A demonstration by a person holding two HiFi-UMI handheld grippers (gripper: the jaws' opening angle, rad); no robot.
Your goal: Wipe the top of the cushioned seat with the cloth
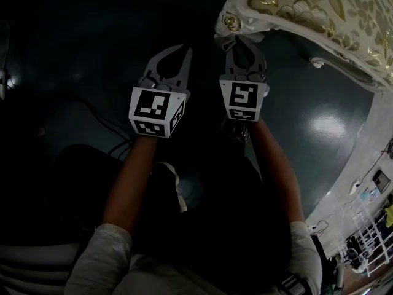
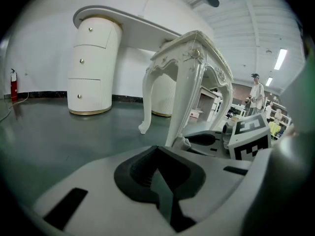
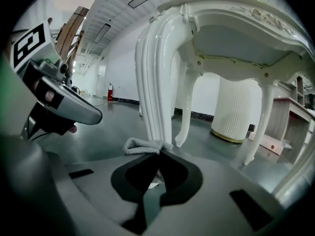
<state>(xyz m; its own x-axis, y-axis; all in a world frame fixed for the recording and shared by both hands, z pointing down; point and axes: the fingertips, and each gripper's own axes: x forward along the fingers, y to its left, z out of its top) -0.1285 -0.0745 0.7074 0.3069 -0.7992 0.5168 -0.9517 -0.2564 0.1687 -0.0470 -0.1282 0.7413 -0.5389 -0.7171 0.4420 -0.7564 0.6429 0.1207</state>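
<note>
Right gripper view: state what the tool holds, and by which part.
The right tool pinches the grey cloth by one bunched end, at its tips.

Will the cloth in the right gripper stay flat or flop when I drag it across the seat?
Likely floppy: the cloth bunches limply at the tips of the right gripper, so it may fold rather than spread. It looks light, held by one pinch. Its knitted texture should probably drag slightly on the cushioned seat.
</note>
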